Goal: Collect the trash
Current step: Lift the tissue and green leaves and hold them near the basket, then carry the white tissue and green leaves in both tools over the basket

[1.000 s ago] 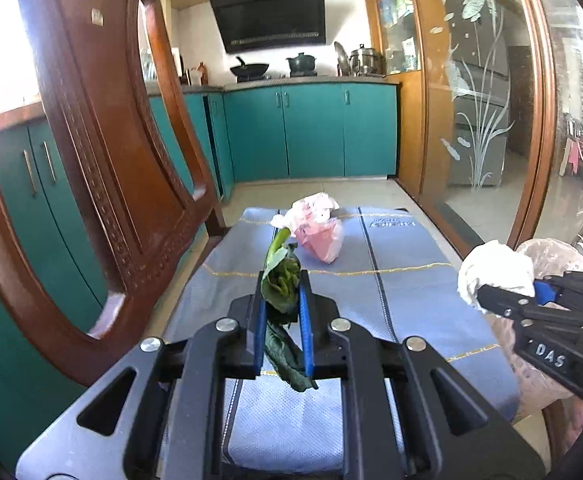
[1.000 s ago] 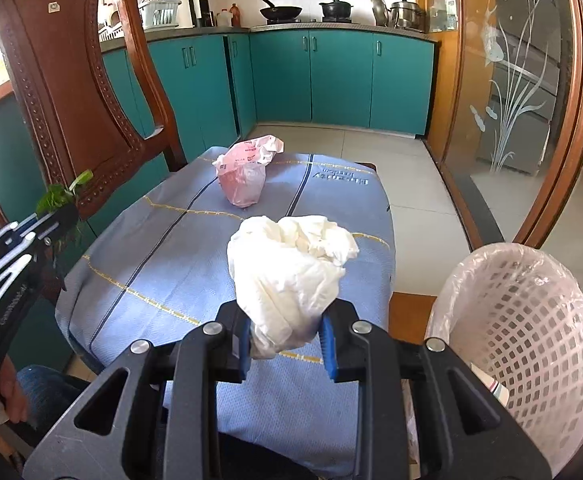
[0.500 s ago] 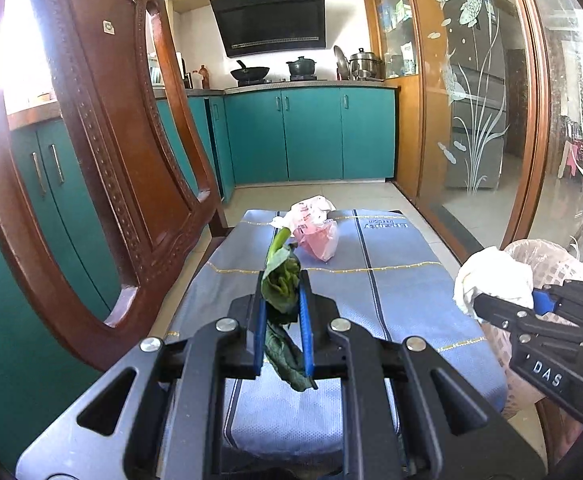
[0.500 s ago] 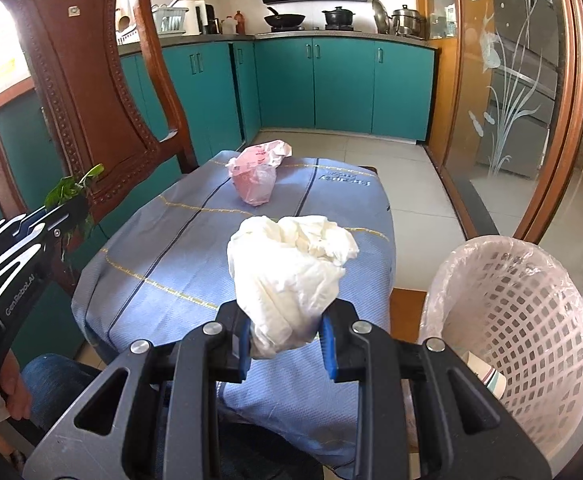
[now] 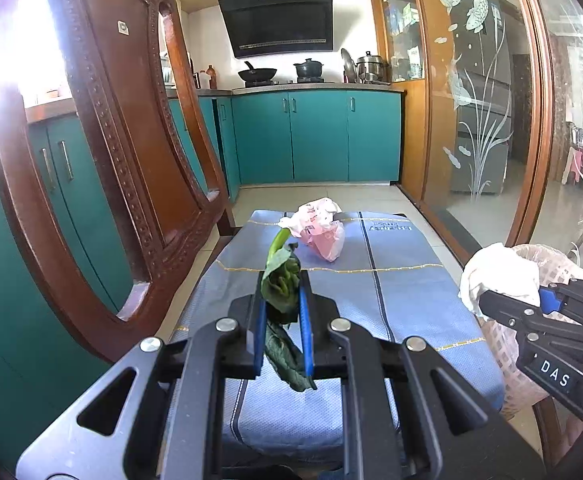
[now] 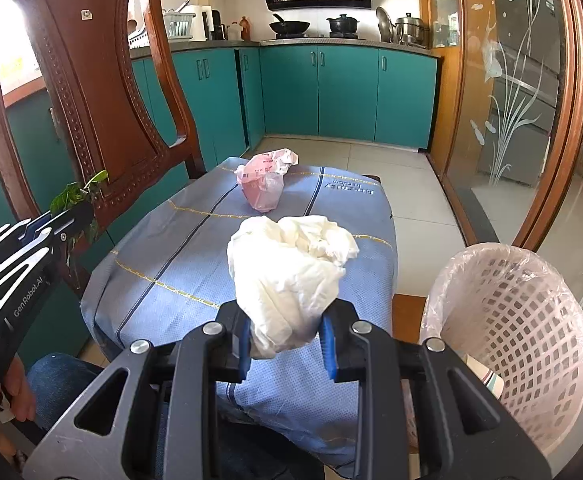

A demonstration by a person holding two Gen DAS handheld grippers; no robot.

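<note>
- Left gripper (image 5: 282, 322): fingers clenched on a green leaf (image 5: 279, 280), held above the tabletop (image 5: 403, 292).
- Right gripper (image 6: 287, 340): fingers grasping a white crumpled wad (image 6: 291, 276), basket (image 6: 523, 320) just right of them.
- Pink bag (image 6: 263, 184) lies beyond both.

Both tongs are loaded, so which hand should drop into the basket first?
Right, probably. The right tongs hold the white crumpled bag beside the pink mesh basket, which stands on that side. The left tongs, gripping the leafy vegetable scrap, sit on the far side by the wooden chair.

Black hand-held gripper (image 5: 282, 320), blue pads, silver screws.
</note>
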